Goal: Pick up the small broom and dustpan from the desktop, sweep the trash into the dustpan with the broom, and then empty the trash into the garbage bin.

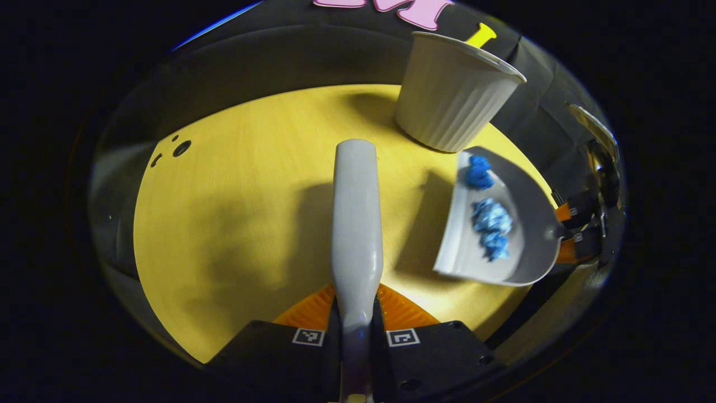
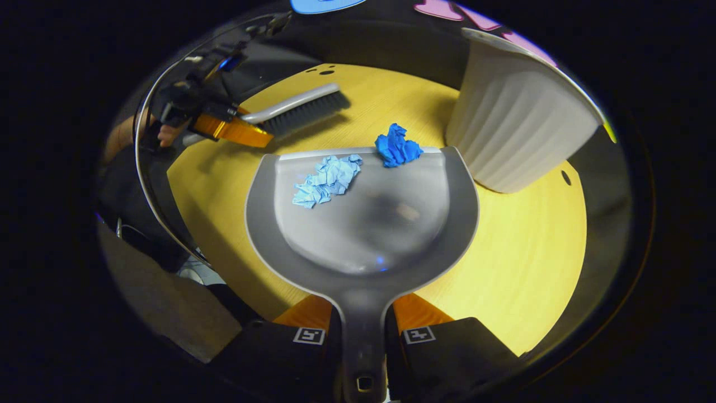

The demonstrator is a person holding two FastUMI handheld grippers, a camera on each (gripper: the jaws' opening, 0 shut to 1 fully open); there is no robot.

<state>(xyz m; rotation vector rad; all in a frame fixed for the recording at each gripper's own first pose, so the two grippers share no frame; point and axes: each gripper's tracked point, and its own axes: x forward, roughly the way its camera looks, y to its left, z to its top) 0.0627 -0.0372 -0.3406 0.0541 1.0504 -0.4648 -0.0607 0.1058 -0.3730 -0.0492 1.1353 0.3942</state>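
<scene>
Item: sweeping set, mid-task, emptying step judged next.

- Dustpan [image 2: 363, 224]: handle clamped between the right gripper [image 2: 363, 330] fingers; appears lifted off the desk [image 2: 520, 268], just beside the bin.
- Trash: pale blue wad [image 2: 327, 179] inside the pan near its front lip; darker blue wad [image 2: 397, 146] sitting on the lip itself, likely to drop first.
- Bin [image 2: 520, 129]: white, ribbed, open, standing at the desk's far edge.
- Broom [image 1: 356, 224]: handle clamped between the left gripper [image 1: 356, 336] fingers; bristles held off the desk.

Handling advice: keep the lip level or slightly raised until it is over the bin's rim, then tip forward. Hold the broom aside.
</scene>
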